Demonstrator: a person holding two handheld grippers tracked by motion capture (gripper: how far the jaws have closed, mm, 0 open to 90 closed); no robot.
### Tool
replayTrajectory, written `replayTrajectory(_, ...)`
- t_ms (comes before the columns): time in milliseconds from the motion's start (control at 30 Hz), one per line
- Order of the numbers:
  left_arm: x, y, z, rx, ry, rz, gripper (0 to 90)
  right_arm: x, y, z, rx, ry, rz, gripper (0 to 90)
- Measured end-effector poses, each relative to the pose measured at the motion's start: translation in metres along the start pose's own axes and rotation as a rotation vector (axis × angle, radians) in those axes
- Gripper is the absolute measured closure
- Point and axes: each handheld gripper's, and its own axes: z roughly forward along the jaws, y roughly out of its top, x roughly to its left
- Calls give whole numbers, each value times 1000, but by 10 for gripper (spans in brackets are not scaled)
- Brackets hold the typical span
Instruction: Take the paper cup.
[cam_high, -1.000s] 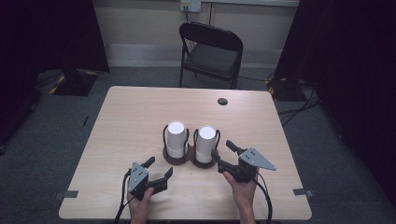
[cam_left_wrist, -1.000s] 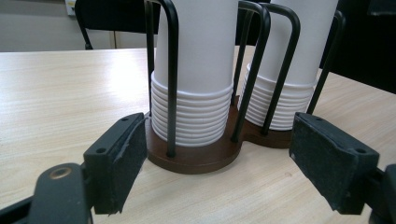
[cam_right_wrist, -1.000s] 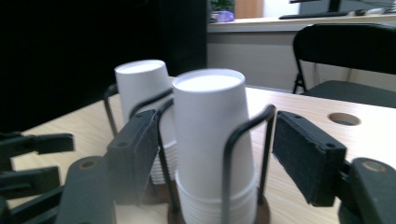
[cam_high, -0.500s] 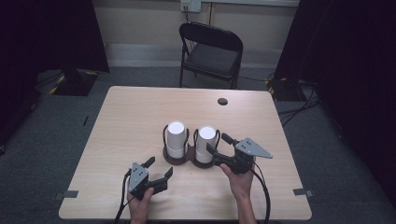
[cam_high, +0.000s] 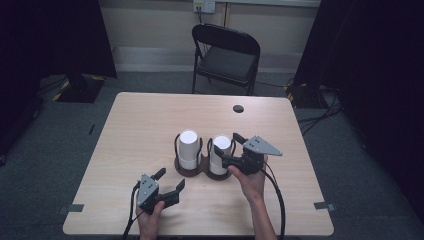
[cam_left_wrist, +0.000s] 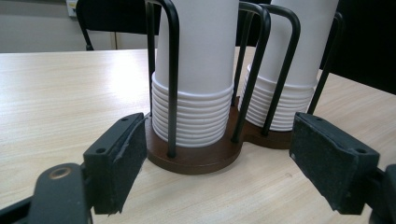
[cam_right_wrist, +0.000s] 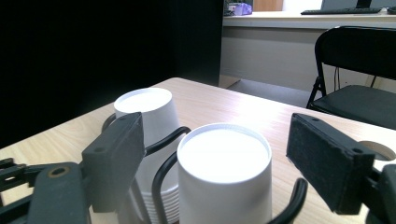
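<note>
Left gripper (cam_high: 169, 187) rests on the light wooden table (cam_high: 140, 125), near-left of the dark brown double-ring cup holder (cam_high: 202, 169), jaws wide apart, empty. In the holder, the left stack of upturned white paper cups (cam_high: 188, 149) and the right stack of upturned white paper cups (cam_high: 221, 153) stand upright, long axes vertical. Right gripper (cam_high: 231, 148) is level with the right stack's top cup, jaws spread on either side, not touching (likely the nearer hand for a grab). Beyond the holder: a black folding chair (cam_high: 227, 55), grey carpet, dark curtains.

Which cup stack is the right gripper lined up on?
The right-hand stack in the high view: the right gripper has its open jaws either side of its top. The left stack stands clear.
</note>
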Motion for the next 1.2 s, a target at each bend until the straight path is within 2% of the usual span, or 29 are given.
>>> replayTrajectory(300,0,0,0,-3,-1,1,191,-3,-5,17,23,-13,-28,216)
replayTrajectory(400,0,0,0,-2,-1,1,191,-5,-8,22,36,-16,-20,221)
replayTrajectory(533,0,0,0,-2,-1,0,191,-6,-10,24,43,-7,-15,241)
replayTrajectory(667,0,0,0,-3,-1,1,191,-5,-11,25,60,-5,-34,267)
replayTrajectory(1200,-1,0,0,0,4,3,191,-5,-16,31,104,-21,-58,315)
